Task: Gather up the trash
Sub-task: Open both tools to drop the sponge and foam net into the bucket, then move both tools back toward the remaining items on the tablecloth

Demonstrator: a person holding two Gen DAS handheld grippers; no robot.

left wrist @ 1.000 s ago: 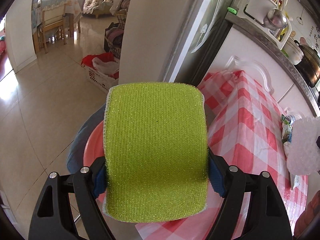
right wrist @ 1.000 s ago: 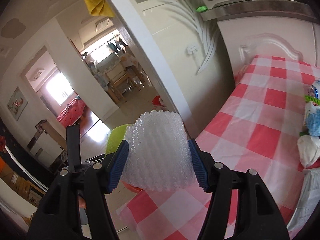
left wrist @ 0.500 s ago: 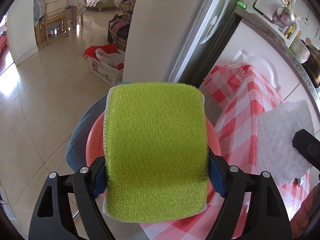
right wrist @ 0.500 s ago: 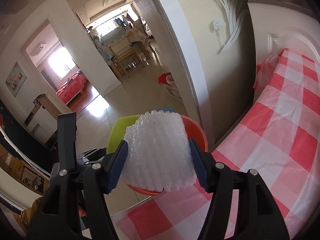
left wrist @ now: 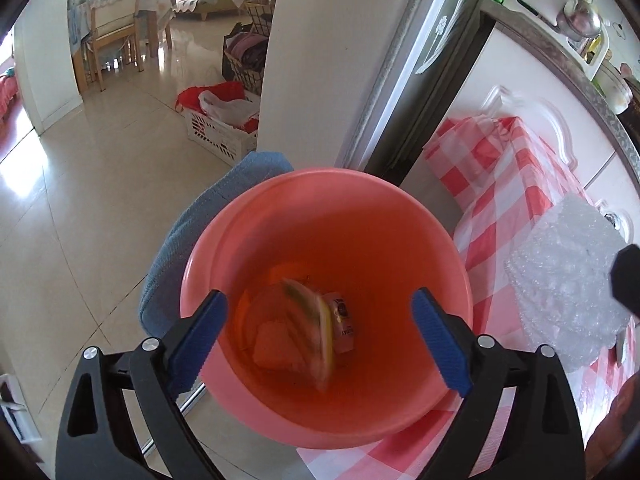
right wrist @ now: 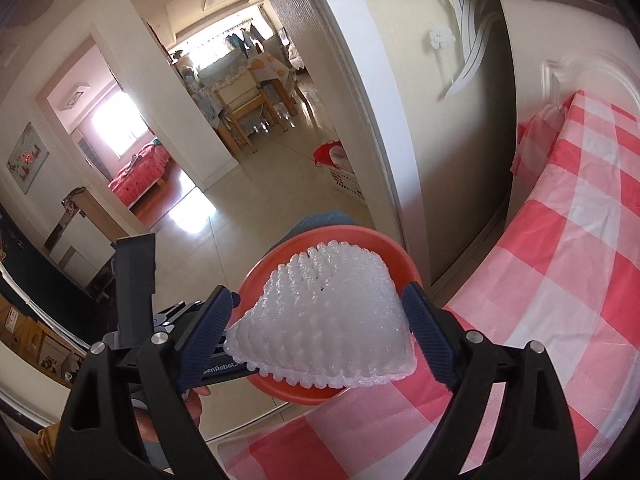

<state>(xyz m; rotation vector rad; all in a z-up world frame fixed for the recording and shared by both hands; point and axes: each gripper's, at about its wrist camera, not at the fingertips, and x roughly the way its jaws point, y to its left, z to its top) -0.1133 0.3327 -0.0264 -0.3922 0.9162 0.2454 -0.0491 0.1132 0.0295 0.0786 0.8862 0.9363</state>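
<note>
Opening both, we hold our empty left tool [left wrist: 318,336] over the round coral plastic bin [left wrist: 280,196]; white foam netting [right wrist: 324,320] sits between our right tool's [right wrist: 320,330] spreading jaws.

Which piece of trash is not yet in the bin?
The white foam net: it sits between the opening right fingers above the bin. The green sponge is already falling inside.

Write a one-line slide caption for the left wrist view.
Left gripper jaws opening over the pink bin, green sponge dropping inside; white foam net waits at right.
</note>
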